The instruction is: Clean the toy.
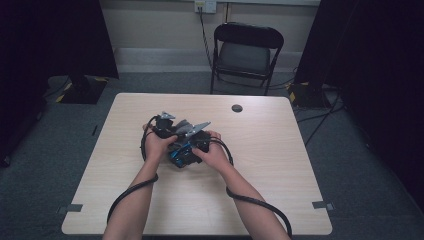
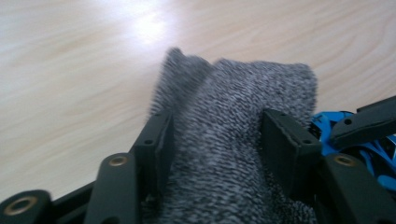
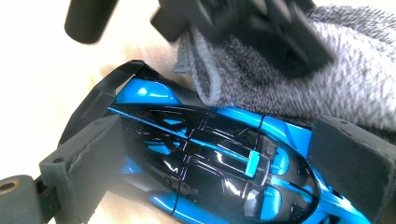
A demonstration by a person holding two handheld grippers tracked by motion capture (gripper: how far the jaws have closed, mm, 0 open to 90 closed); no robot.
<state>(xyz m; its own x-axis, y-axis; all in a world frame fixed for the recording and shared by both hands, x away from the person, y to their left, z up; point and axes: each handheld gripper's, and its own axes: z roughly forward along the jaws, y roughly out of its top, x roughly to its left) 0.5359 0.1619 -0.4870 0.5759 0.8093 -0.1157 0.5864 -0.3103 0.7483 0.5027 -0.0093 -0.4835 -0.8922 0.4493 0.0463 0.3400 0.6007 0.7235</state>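
Grey knitted cloth (image 2: 233, 140) sits bunched between the left gripper's (image 2: 219, 135) jaws, which stand about half open and press its sides, likely so it can wipe the blue and black toy car (image 3: 205, 172). That car lies near the middle of the worktop (image 1: 280, 165), braced lengthwise between the right gripper's (image 3: 224, 168) wide jaws to steady it.

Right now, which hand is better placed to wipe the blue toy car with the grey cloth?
Left. Its tongs have the grey cloth between them, right beside the blue toy car. The right tongs straddle the car's ends, seemingly steadying it on the table.
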